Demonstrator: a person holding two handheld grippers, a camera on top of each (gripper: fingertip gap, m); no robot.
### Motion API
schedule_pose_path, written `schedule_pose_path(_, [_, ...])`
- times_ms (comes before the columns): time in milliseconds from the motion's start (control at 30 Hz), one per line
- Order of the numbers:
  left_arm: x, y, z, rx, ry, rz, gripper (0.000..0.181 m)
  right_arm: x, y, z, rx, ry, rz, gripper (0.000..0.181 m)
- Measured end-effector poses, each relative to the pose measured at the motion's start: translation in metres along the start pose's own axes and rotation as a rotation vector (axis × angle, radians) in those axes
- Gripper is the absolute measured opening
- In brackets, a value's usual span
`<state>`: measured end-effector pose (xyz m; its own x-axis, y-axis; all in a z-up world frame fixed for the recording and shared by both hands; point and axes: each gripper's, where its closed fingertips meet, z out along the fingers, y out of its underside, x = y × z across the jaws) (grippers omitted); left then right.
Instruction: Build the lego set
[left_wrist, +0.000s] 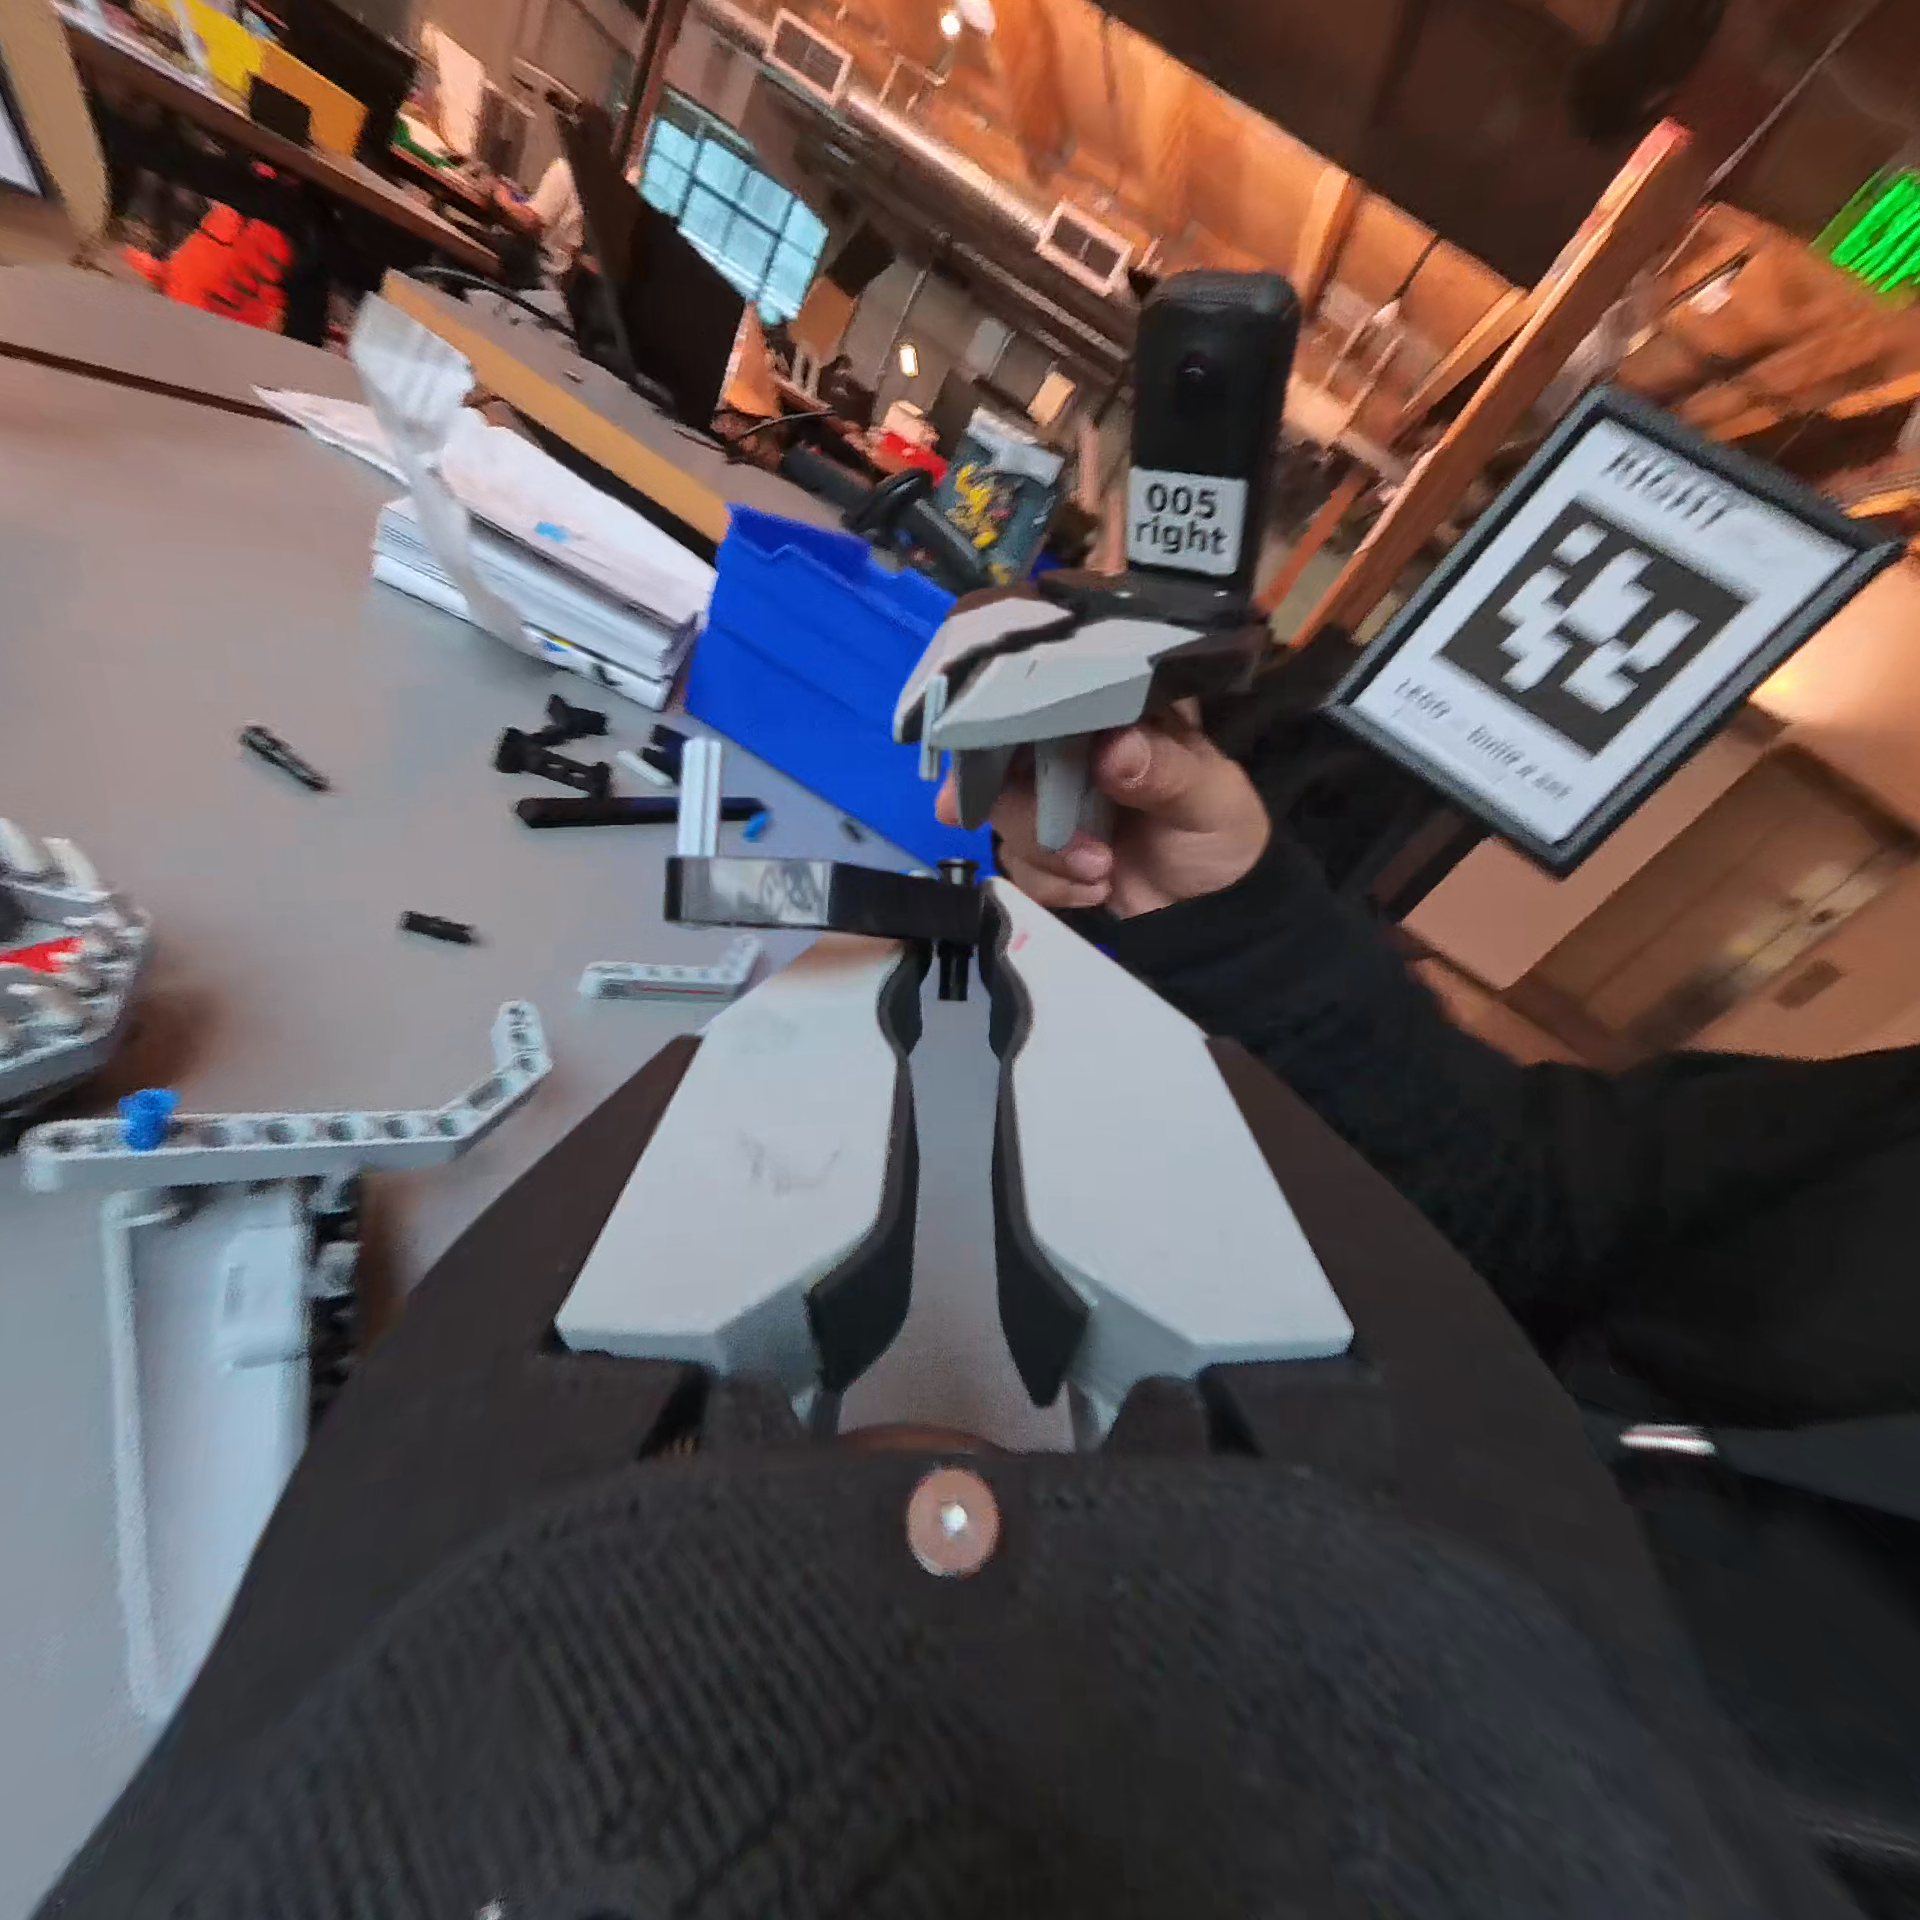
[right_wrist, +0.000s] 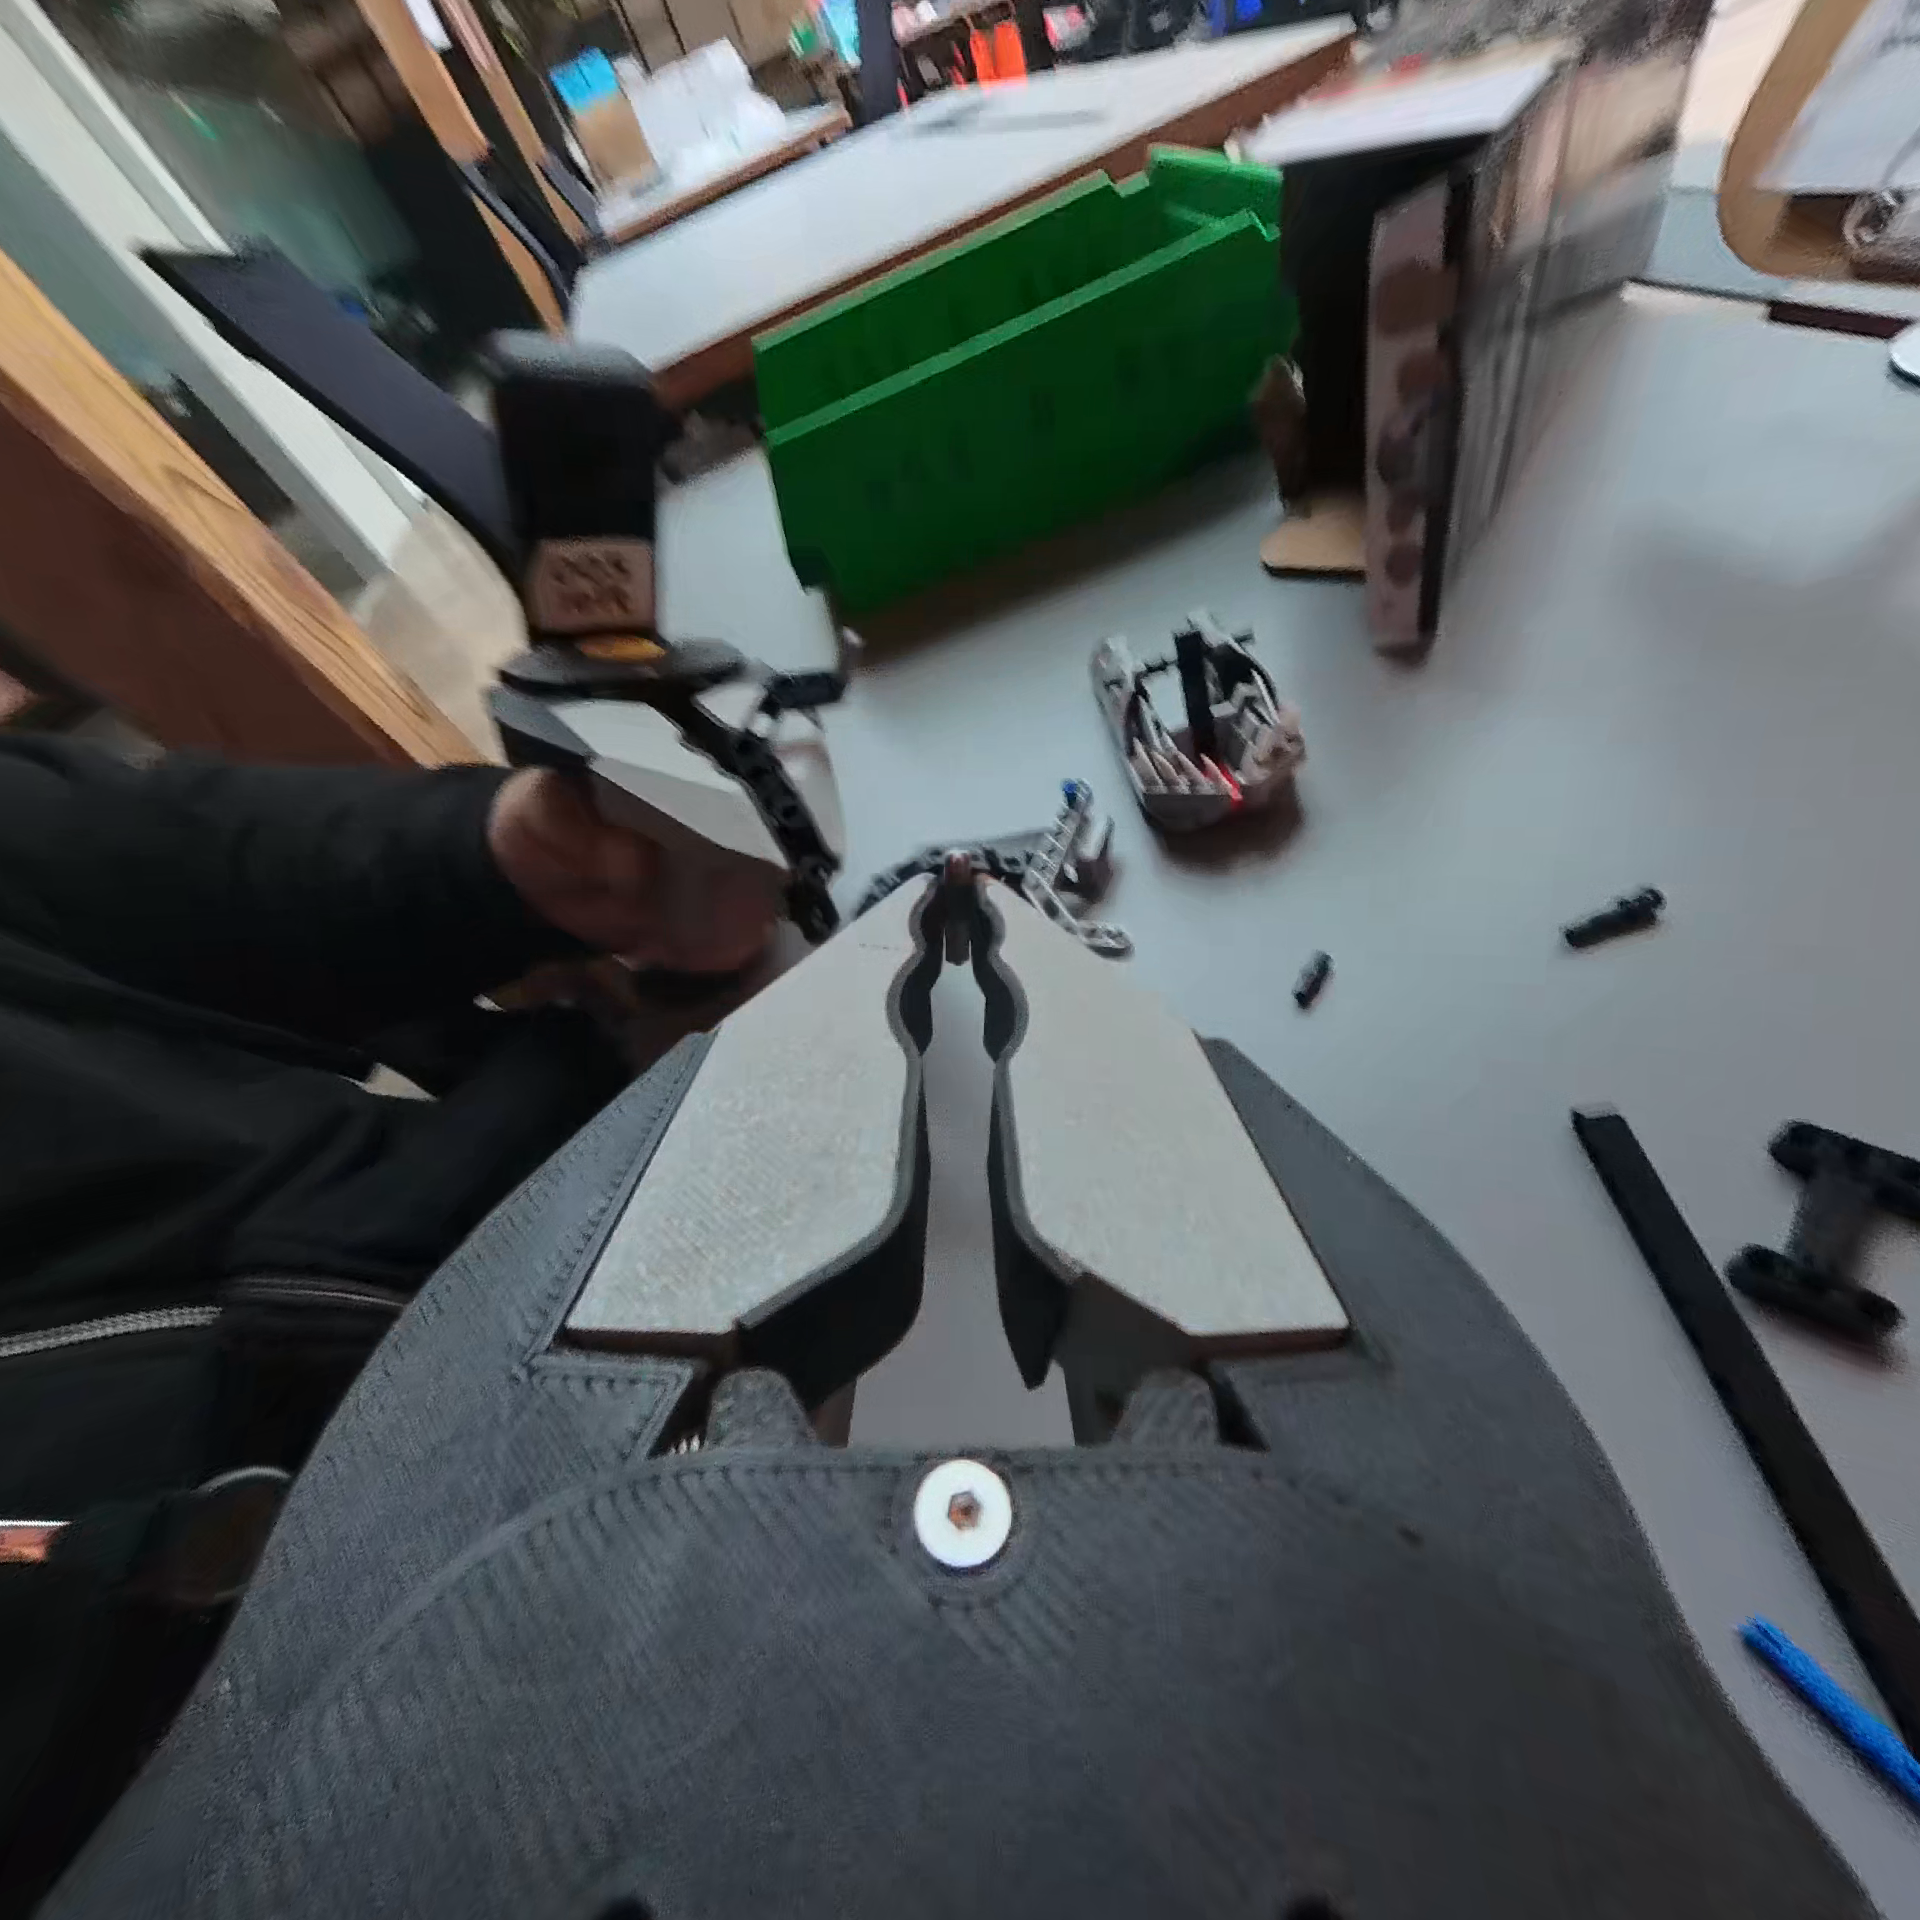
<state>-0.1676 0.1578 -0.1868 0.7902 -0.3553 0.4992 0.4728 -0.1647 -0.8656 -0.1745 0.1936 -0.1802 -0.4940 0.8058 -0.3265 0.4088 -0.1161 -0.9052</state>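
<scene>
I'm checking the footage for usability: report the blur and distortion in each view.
Left wrist view: wide-angle bending curves the grey table; the background and the square black-and-white marker board are smeared, while the left gripper stays sharp. Right wrist view: the green plastic bin and the far gripper are motion-blurred.

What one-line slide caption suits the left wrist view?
Left claw grips a black beam by its pin above the grey table, the right claw hovering beyond.
</scene>
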Motion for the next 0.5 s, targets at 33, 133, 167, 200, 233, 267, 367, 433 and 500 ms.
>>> schedule_pose_path(33, [-0.004, 0.001, -0.001, -0.007, -0.033, 0.047, 0.005, 0.007, 0.008, 0.001, -0.035, 0.028, -0.009, 0.001])
schedule_pose_path(133, [-0.009, -0.002, -0.005, -0.019, -0.067, 0.115, 0.005, 0.037, 0.033, 0.001, -0.163, 0.158, -0.024, 0.002])
schedule_pose_path(167, [-0.011, -0.003, -0.006, -0.015, -0.073, 0.120, 0.005, 0.044, 0.039, 0.002, -0.183, 0.189, -0.022, 0.002])
schedule_pose_path(200, [-0.011, -0.004, -0.007, -0.010, -0.071, 0.114, 0.005, 0.049, 0.044, 0.004, -0.199, 0.207, -0.015, 0.002])
schedule_pose_path(233, [-0.012, -0.005, -0.008, -0.004, -0.069, 0.102, 0.005, 0.056, 0.050, 0.006, -0.219, 0.232, -0.011, 0.005])
schedule_pose_path(267, [-0.014, -0.007, -0.009, 0.004, -0.069, 0.090, 0.005, 0.065, 0.057, 0.007, -0.247, 0.277, -0.006, 0.007])
schedule_pose_path(367, [-0.017, -0.008, -0.010, 0.017, -0.077, 0.069, 0.005, 0.090, 0.072, 0.006, -0.293, 0.390, 0.027, 0.012])
schedule_pose_path(433, [-0.017, -0.007, -0.010, 0.011, -0.081, 0.067, 0.005, 0.097, 0.075, 0.007, -0.283, 0.410, 0.066, 0.011])
schedule_pose_path(500, [-0.017, -0.007, -0.009, 0.004, -0.078, 0.068, 0.005, 0.099, 0.085, 0.007, -0.334, 0.400, 0.117, 0.008])
